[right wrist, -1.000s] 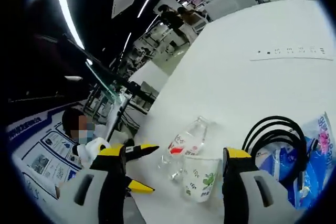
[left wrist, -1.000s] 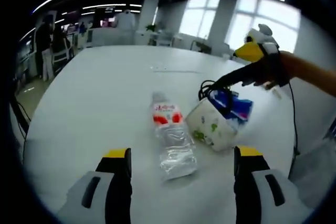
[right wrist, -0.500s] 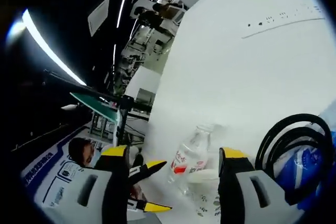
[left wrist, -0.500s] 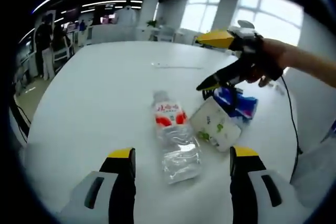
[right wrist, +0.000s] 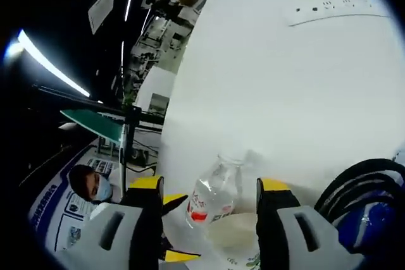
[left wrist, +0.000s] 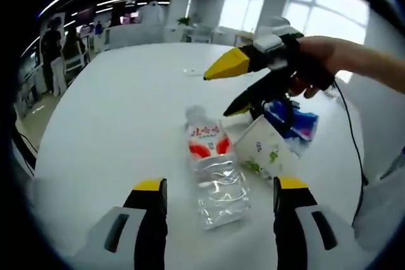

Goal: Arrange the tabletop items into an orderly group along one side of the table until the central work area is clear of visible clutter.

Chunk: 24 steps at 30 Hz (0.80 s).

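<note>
Near the middle of the white desk (left wrist: 114,112) lies an empty, crumpled clear bottle (left wrist: 212,169), light and slippery; best pinched across its red label, whose writing is unreadable. Beside it sits a soft floral-print cup (left wrist: 266,153). Left hand-held gripper (left wrist: 218,219) and right hand-held gripper (left wrist: 221,90) both gape, holding nothing.

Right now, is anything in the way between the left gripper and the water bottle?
Nothing visible is. The left gripper is open, and the water bottle lies on its side on the white table just ahead of the jaws. The paper cup lies beside the bottle, and the right gripper hovers above them.
</note>
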Available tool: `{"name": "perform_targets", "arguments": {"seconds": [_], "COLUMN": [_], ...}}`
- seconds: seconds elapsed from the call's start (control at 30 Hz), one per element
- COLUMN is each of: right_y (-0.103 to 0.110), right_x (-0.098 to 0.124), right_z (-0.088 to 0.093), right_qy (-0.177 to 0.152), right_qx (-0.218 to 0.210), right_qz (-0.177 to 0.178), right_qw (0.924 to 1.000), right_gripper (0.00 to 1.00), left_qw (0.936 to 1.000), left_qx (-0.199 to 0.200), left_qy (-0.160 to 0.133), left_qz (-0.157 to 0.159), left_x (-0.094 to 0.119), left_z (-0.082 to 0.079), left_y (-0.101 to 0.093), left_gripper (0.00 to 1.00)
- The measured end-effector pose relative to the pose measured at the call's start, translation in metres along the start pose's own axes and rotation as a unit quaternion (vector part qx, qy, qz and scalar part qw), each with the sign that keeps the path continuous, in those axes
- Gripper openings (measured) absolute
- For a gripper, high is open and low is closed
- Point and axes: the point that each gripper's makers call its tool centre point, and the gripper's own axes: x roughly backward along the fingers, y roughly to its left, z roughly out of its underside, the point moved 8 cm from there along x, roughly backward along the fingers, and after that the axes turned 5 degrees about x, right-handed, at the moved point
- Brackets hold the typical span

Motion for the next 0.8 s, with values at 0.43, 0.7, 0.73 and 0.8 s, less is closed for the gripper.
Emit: {"name": "perform_targets", "arguments": {"seconds": [0.43,0.7,0.73,0.8], "right_y": [-0.010,-0.015,-0.015,-0.016], "right_x": [-0.017,-0.023,-0.025,-0.026], "right_z": [-0.007,-0.012,-0.012,-0.010], "right_qy": [-0.005,-0.015,-0.012,-0.008], "right_qx": [-0.036,-0.055,-0.052,-0.053], "right_qz": [0.000,-0.009,-0.009,-0.009], "right_qw": [0.9994,0.9984,0.9985,0.9985], "right_gripper": [0.50,0.46,0.46,0.46], "left_qw": [1.0000,0.9999,0.9998,0.9998], "left_qx": [-0.008,-0.012,-0.014,-0.016], "left_qy": [0.005,0.012,0.012,0.010], "left_qz": [-0.001,-0.002,-0.002,-0.003], "left_x": [-0.004,-0.015,-0.016,-0.017], "left_z": [-0.007,-0.009,-0.009,-0.009], "left_y": [-0.002,-0.002,-0.002,-0.003], "left_gripper": [0.60,0.57,0.57,0.58]}}
